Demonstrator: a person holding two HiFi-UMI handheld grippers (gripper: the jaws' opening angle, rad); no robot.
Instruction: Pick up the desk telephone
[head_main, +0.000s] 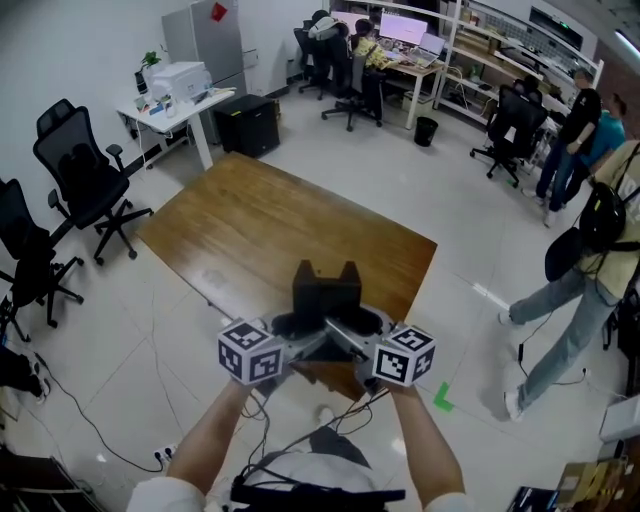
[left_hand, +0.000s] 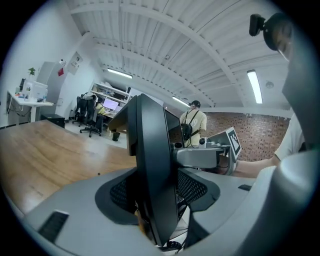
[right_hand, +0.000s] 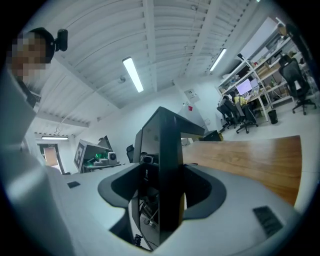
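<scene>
A brown wooden tabletop (head_main: 270, 225) stands on a pale grey tiled floor (head_main: 450, 190). Black swivel chairs (head_main: 85, 175) wait to one side, near a white desk (head_main: 205, 103) carrying a printer. Overhead, a white ribbed ceiling (left_hand: 165, 40) holds long tube lights (left_hand: 255, 86); a red brick wall (left_hand: 260, 131) closes one end.

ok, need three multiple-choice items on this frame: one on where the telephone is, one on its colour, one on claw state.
1. Where is the telephone?
A) in a drawer
B) between the left claw and right claw, at the wooden table's near end
C) in a sink
2. Telephone colour?
A) black
B) white
C) red
3. Left claw?
A) open, empty
B) out of view
C) closed on the telephone
Key: 1 B, the head view shows both claws flanking it; 2 A, it is dark in every view; 3 C, the left gripper view shows the black body clamped.
</scene>
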